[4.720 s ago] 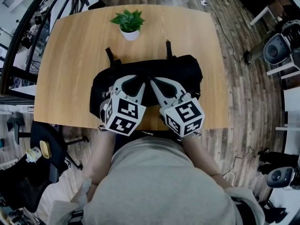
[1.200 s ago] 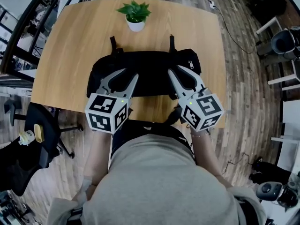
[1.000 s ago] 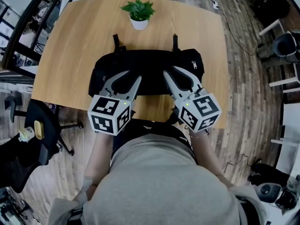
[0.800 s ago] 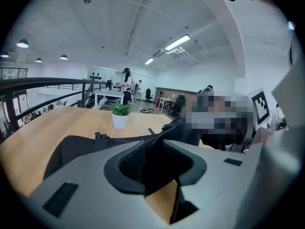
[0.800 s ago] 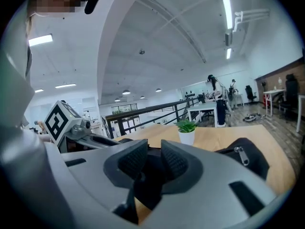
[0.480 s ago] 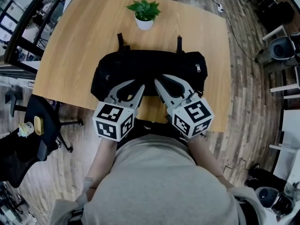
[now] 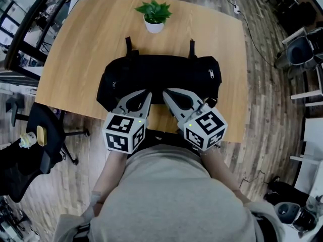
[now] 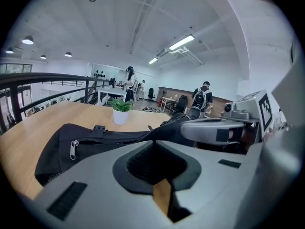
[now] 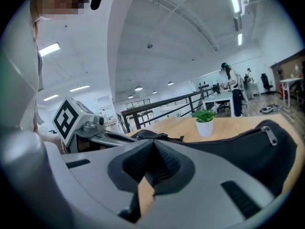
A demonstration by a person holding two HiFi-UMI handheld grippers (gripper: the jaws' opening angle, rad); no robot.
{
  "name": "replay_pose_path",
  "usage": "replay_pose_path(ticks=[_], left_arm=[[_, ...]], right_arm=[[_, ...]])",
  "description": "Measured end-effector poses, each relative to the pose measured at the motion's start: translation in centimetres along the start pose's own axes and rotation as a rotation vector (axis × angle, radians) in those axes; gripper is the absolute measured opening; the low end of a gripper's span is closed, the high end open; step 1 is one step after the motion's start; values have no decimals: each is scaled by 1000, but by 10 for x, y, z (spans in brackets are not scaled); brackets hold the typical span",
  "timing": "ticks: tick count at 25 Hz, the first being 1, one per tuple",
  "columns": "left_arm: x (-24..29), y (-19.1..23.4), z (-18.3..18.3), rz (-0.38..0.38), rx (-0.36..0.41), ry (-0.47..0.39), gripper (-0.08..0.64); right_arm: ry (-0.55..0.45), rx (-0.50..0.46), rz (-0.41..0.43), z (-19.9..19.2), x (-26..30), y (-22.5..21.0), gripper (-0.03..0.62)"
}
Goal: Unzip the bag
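Now, tools closed at the near edge of the black bag (image 7: 161,74), mid-desk (image 7: 75,49).
My left tool (image 7: 148,93) has just closed, pinching a tented fold; my right tool (image 7: 165,92) sits together, any fabric inside unclear. Soft, slack woven cloth, probably light: I'd brace it and take the small metal zip pull (image 7: 211,74).

Bright, even light comes from ceiling strip lamps (image 8: 181,43), so shadows on the table (image 7: 75,49) are faint and the black bag (image 7: 159,77) shows little detail. Every view bulges like a fisheye. Both gripper views have dark rounded corners, and whatever sits nearest their lenses is blurred.
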State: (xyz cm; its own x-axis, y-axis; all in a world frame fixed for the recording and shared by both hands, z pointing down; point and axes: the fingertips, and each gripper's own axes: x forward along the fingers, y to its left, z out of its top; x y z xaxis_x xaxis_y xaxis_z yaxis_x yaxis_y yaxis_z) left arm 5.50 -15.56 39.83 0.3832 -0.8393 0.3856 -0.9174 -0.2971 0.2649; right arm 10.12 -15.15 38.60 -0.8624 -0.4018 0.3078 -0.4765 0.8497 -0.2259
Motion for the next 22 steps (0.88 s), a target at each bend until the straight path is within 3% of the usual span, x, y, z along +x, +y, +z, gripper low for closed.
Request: replay_pose_path(ticks=[2, 10, 22], left_arm=[[1, -3, -2, -1, 3, 5, 28], [0, -8, -4, -31, -28, 8, 23], [-2, -8, -9, -26, -24, 25, 23]], right_arm=[[-2, 11, 24, -1, 1, 4, 6], [-2, 26, -34, -7, -2, -5, 6], [-21, 31, -39, -4, -5, -4, 6]])
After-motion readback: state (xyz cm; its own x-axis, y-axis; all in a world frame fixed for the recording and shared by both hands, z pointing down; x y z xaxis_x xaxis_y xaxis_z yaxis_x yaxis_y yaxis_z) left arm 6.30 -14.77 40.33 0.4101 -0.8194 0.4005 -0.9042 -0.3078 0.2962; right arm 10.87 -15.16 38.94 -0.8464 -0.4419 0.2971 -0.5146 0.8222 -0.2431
